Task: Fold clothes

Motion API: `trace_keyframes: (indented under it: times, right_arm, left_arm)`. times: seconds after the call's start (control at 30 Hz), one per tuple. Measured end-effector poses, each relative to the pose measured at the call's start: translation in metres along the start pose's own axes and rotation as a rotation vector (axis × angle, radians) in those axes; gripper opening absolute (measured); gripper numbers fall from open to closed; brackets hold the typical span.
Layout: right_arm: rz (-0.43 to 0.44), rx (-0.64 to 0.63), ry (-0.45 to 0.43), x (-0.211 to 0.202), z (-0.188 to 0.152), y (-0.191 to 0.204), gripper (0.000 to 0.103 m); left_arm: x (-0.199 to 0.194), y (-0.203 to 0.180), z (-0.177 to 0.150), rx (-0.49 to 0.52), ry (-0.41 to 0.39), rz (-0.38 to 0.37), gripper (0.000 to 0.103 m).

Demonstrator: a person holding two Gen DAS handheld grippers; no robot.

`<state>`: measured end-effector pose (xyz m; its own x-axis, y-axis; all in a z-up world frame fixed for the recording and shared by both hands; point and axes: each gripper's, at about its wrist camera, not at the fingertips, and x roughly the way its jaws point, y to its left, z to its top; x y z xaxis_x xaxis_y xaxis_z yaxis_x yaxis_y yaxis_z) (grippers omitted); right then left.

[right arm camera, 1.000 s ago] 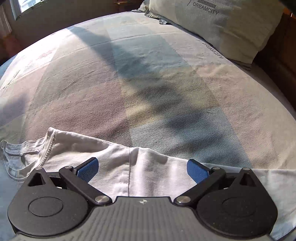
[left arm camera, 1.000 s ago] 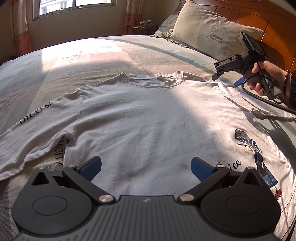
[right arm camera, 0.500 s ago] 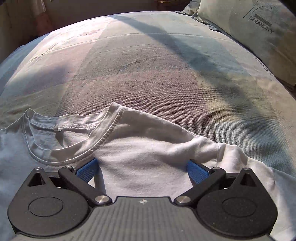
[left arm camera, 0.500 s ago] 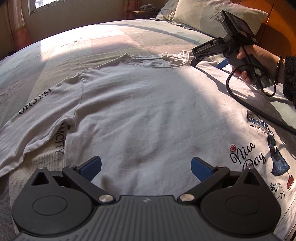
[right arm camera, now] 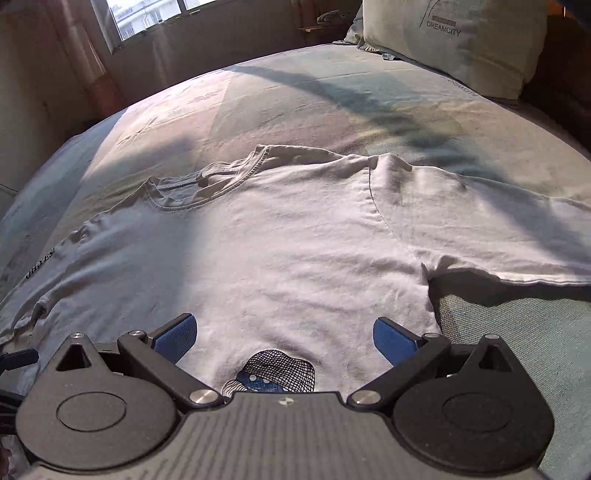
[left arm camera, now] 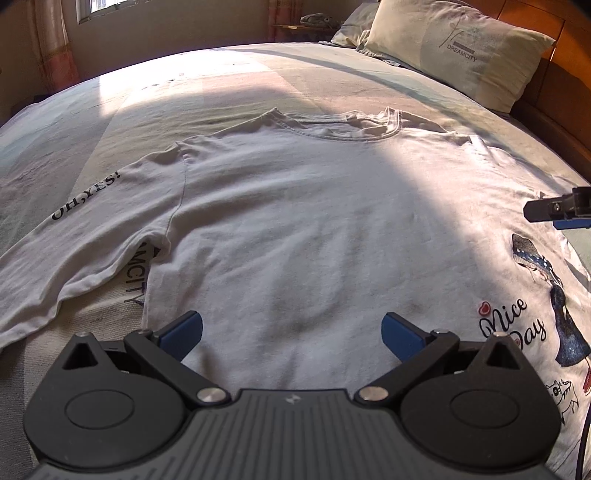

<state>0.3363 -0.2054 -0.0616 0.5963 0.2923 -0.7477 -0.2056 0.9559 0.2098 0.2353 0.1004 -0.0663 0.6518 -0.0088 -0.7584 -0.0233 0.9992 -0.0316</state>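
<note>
- The bed (left arm camera: 258, 74) carries a sheet of pale pink, green and grey blocks; sunlight falls across its far left part beyond the left gripper's fingers, and shadow bands cross the rest.
- Past the bed, far ahead of the fingers, a window (right arm camera: 147, 18) with a pinkish curtain (left arm camera: 48, 48) at its left; to the far right, a wooden headboard (left arm camera: 554, 74).
- One white T-shirt (left arm camera: 295, 221) lies face up and spread flat, its collar pointing away from both grippers. Its body fills the space straight ahead of and between each pair of fingers.
- Two sleeves: the one with "OH,YES!" lettering (left arm camera: 86, 201) reaches out left of the left gripper's fingers, the plain one (right arm camera: 498, 236) right of the right gripper's fingers.
- One printed figure with "Nice Day" script (left arm camera: 513, 321) sits on the shirt, right of the left gripper's fingers.
- One pillow (left arm camera: 461, 48) marked DREAMCITY leans by the headboard, far ahead and right; something grey rests on a small stand (left arm camera: 314, 22) behind the bed.
- Left gripper (left arm camera: 291, 332): blue pads spread wide, nothing between them, above the shirt's lower body.
- Right gripper (right arm camera: 282, 336): fingers likewise wide apart and empty, above the print's netted hat; its tip shows at the right edge of the left view.
</note>
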Motion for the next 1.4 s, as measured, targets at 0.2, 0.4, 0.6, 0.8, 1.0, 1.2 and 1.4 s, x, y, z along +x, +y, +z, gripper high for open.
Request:
trace_keyframes:
  times: [0.2, 0.4, 0.6, 0.8, 1.0, 1.2, 1.4]
  right_arm:
    - [-0.109, -0.162, -0.013, 0.023, -0.03, 0.027, 0.103]
    - [-0.045, -0.167, 0.028, 0.017, -0.03, 0.032, 0.103]
    - [0.037, -0.157, 0.032, 0.002, -0.027, 0.036, 0.103]
    - [0.105, -0.107, 0.001, -0.017, -0.021, 0.028, 0.103]
    - [0.151, -0.06, 0.009, -0.023, -0.016, 0.018, 0.103]
    - [0.192, -0.008, 0.025, -0.022, -0.015, 0.011, 0.103]
    - [0.263, 0.047, 0.034, -0.026, -0.016, 0.007, 0.103]
  left_arm:
    - [-0.008, 0.017, -0.001, -0.069, -0.065, -0.045, 0.102]
    - [0.039, 0.05, 0.053, -0.272, -0.027, -0.109, 0.102]
    - [0.089, 0.082, 0.11, -0.481, 0.018, -0.173, 0.102]
    - [0.135, 0.096, 0.142, -0.524, -0.007, -0.154, 0.102]
    - [0.167, 0.112, 0.165, -0.576, -0.063, -0.137, 0.102]
    - [0.146, 0.11, 0.174, -0.596, -0.042, -0.135, 0.102]
    - [0.153, 0.102, 0.17, -0.612, 0.051, -0.273, 0.102]
